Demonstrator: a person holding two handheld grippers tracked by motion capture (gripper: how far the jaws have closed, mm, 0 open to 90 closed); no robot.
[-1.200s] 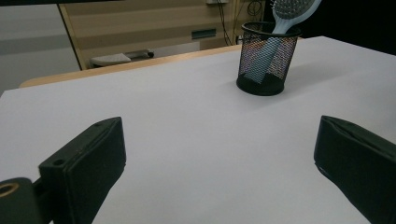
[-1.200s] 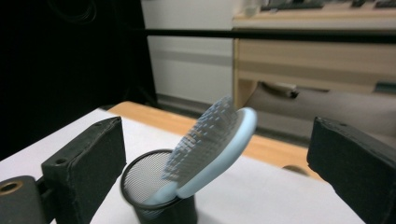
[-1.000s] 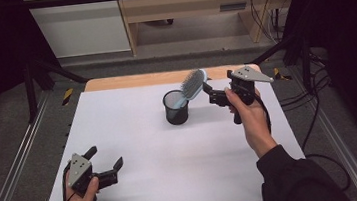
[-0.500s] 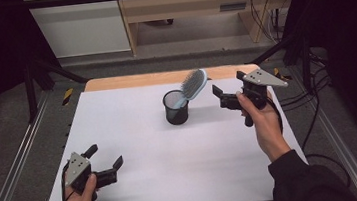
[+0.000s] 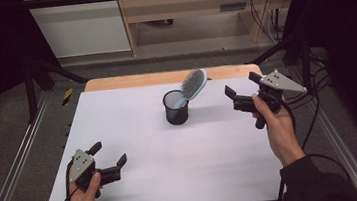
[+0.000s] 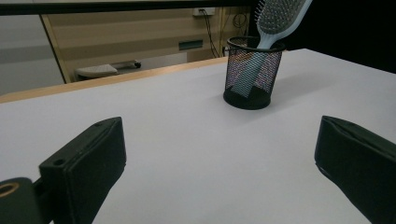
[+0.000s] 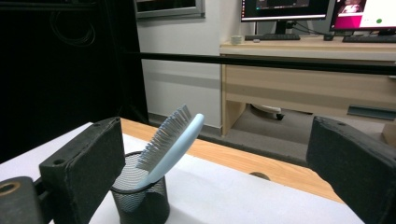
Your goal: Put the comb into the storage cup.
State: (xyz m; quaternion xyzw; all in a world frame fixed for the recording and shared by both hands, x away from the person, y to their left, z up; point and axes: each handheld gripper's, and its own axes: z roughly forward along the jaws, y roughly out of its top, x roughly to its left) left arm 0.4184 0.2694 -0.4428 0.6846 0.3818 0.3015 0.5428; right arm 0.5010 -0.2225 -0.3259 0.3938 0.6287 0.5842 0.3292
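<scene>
The right gripper view is showing monitors [image 7: 322, 9] beyond the bench [image 5: 135, 135]. A hairbrush [image 5: 192, 86] is leaning handle-down in the mesh cup [image 5: 176, 108]. Both grippers, left [image 5: 110, 160] and right [image 5: 243, 87], are keeping jaws wide, holding nothing.

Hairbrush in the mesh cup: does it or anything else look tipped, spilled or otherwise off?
Nothing stands out. The hairbrush stands handle-down in the black mesh cup, leaning on its rim with the bristled head above. The cup is upright on the white table. The left gripper and right gripper are open and apart from both.
</scene>
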